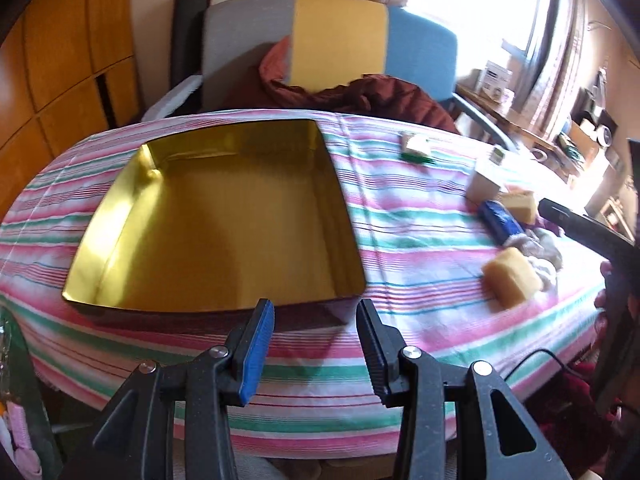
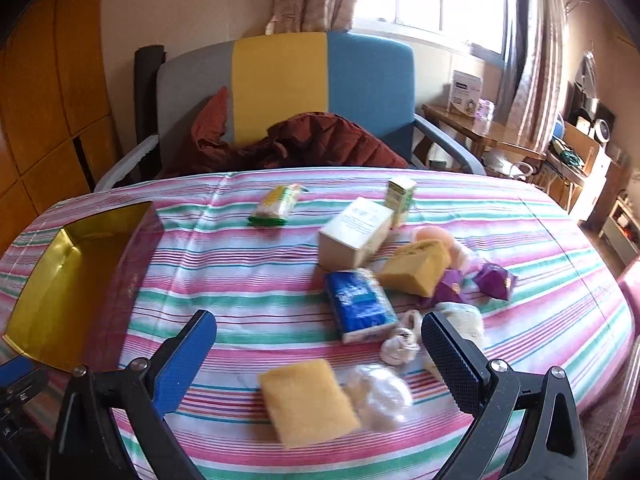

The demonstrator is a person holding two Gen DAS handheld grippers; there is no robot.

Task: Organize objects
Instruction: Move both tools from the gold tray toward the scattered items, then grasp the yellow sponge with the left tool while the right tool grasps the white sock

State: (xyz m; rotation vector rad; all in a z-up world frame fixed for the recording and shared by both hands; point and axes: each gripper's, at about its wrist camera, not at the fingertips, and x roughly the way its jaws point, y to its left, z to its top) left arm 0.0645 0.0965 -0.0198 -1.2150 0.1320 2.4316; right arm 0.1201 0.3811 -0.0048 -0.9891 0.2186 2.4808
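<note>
Gold-lined and empty, one open tin (image 1: 224, 216) sits at the left of the striped surface (image 1: 400, 240), just ahead of the left hand-held gripper (image 1: 316, 344), whose jaws stand at their narrowest with nothing between them. Loose items lie clustered to the right, nearer the right hand-held gripper (image 2: 320, 364), spread wide with nothing held. Nearest, just ahead between its jaws, is a yellow sponge (image 2: 308, 402), long axis running away from the camera. Two sponges show, the second sponge (image 2: 416, 266) farther back; one blue tissue pack (image 2: 360, 304); one white box (image 2: 356, 236).
</note>
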